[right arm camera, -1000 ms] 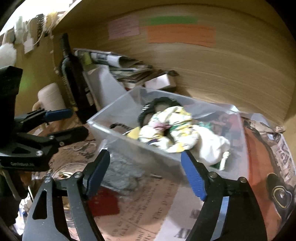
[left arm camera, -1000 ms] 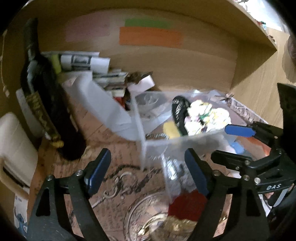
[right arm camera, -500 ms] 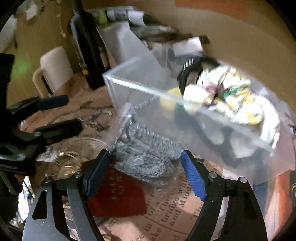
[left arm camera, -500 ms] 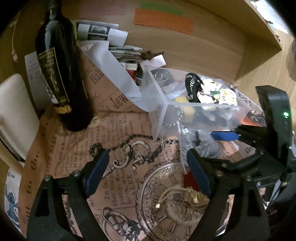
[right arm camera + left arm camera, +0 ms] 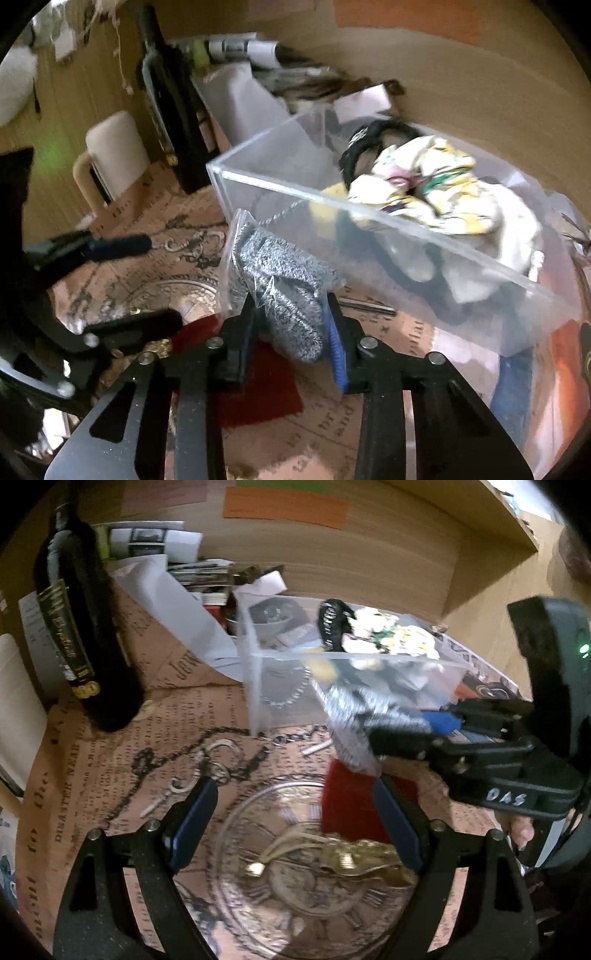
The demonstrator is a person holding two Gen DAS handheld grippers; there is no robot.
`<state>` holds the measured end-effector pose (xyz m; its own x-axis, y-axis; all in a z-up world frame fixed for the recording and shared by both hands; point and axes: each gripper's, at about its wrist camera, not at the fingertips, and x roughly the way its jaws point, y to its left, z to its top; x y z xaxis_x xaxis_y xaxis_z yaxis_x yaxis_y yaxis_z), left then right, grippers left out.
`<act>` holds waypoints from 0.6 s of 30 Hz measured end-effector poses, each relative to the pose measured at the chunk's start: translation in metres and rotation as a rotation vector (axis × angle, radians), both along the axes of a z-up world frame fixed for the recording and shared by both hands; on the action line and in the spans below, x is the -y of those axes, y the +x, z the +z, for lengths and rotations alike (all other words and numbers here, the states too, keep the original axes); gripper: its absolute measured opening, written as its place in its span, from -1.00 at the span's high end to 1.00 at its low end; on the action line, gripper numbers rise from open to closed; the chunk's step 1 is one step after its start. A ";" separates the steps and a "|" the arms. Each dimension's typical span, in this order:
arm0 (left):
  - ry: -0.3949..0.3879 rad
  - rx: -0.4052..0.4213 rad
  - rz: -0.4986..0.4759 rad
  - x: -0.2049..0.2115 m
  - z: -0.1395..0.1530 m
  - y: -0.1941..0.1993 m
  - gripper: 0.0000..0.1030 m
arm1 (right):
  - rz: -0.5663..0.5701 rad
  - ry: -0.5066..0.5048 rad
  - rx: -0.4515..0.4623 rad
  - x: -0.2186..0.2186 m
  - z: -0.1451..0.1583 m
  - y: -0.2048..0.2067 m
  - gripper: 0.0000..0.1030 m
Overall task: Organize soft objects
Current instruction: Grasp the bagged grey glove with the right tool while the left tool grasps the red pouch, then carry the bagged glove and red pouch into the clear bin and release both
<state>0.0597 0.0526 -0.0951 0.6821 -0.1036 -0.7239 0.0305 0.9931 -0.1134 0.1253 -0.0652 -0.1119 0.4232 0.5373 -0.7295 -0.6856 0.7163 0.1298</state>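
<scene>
Back wall: a curved wooden panel [image 5: 388, 554] is seen behind the clutter, pale brown, with horizontal grain.
Labels on wall: an orange paper strip [image 5: 286, 507] is stuck to the panel, with a green strip [image 5: 291, 483] just above it at the frame's top edge.
Side board: a wooden board [image 5: 491, 587] is set at the panel's right end.
Surface covering: a vintage newspaper-print sheet [image 5: 110, 768] with a pocket-watch picture is spread underneath.
Light: warm indoor light; brighter daylight is seen at the upper right corner.
</scene>
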 end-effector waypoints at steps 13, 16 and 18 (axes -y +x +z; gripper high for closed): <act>-0.023 -0.072 -0.065 0.037 -0.028 0.009 -0.59 | -0.109 0.105 0.063 0.069 0.028 -0.028 0.41; -0.010 -0.064 -0.079 0.044 -0.028 0.006 -0.14 | -0.129 0.120 0.067 0.080 0.028 -0.032 0.41; -0.011 -0.062 -0.082 0.047 -0.028 0.005 0.16 | -0.141 0.132 0.065 0.086 0.028 -0.033 0.41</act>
